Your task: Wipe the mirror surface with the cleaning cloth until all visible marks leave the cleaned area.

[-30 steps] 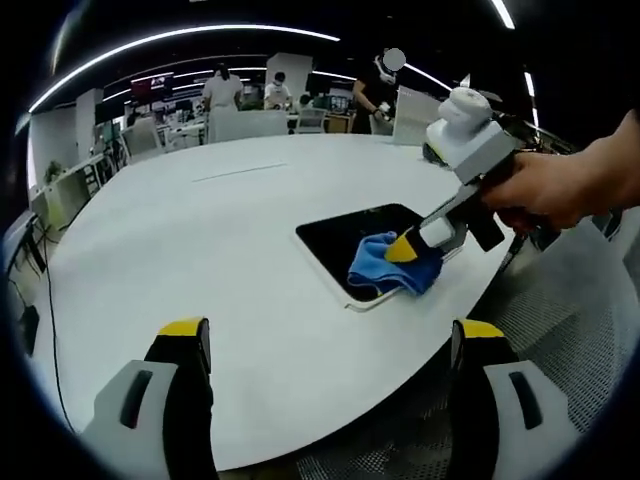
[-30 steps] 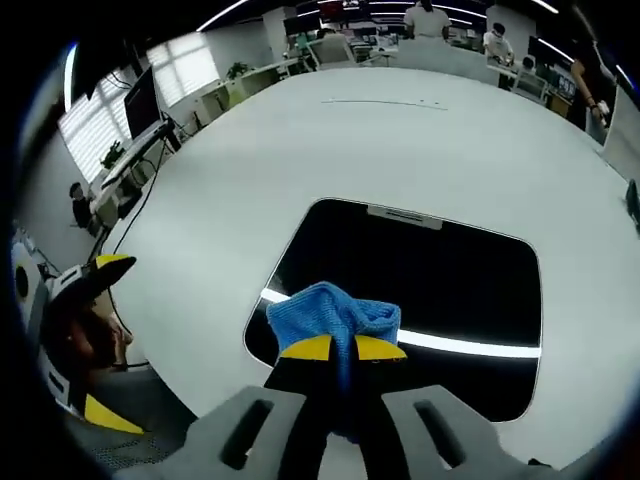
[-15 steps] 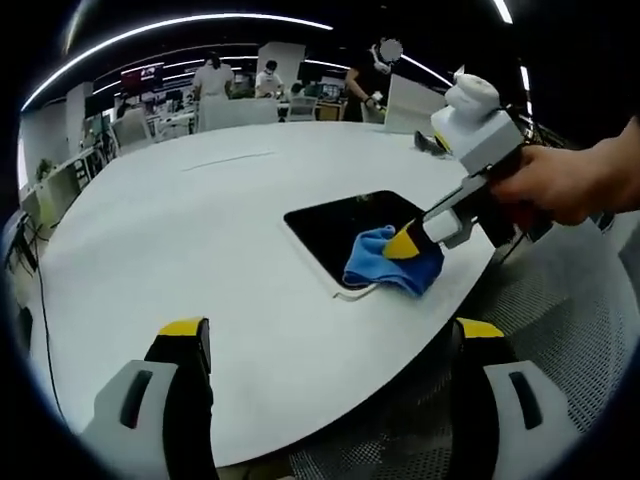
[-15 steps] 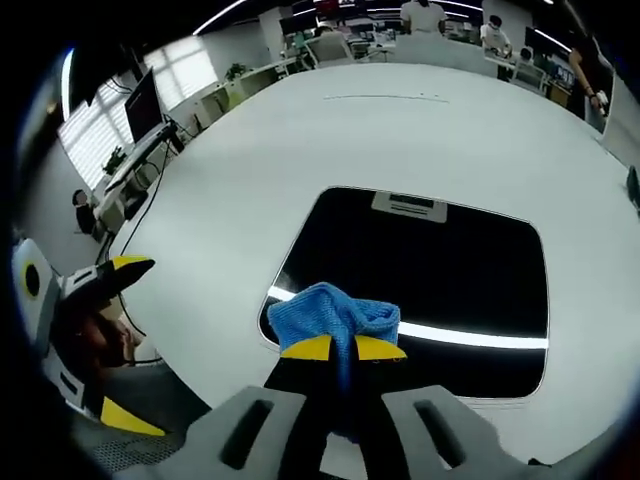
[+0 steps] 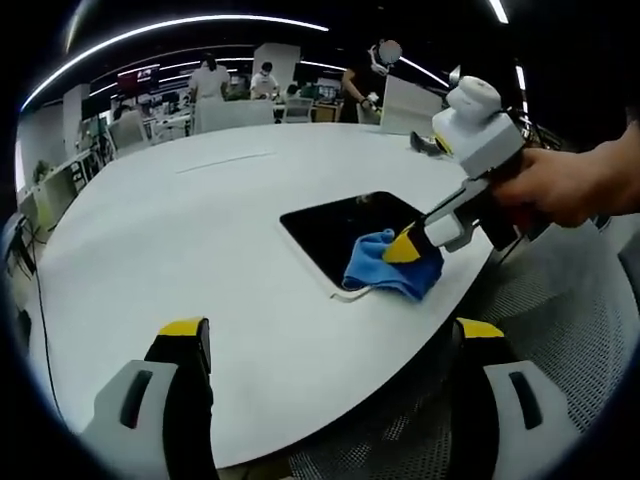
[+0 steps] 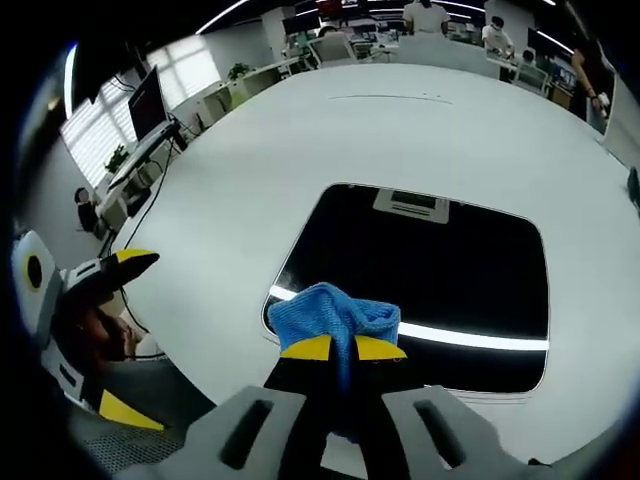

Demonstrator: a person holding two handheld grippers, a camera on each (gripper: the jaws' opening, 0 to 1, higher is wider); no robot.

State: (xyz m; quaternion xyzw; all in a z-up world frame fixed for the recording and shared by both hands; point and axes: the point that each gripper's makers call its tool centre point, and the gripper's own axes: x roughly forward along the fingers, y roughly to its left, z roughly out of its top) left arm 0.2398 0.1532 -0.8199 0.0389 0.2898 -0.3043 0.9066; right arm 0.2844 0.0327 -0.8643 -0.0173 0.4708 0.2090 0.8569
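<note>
Where the mirror (image 6: 420,270) lies, right gripper (image 6: 343,348) pinching blue cloth (image 6: 333,312); left gripper (image 5: 330,335) spread wide.

The mirror (image 6: 430,280) is lying flat on the surface (image 6: 330,140), near its edge. The cloth (image 6: 333,313) is resting on the mirror's near edge, pinched in my right fingers (image 6: 312,348). My left gripper (image 6: 95,300) is hanging off the surface's left side.

We are holding the right gripper (image 6: 342,348) with its yellow-tipped jaws closed together, gripped by our right hand (image 5: 560,185) entering from 3 o'clock. We are holding the left gripper (image 5: 330,335) with jaws spread wide apart, tips at 6 o'clock.
</note>
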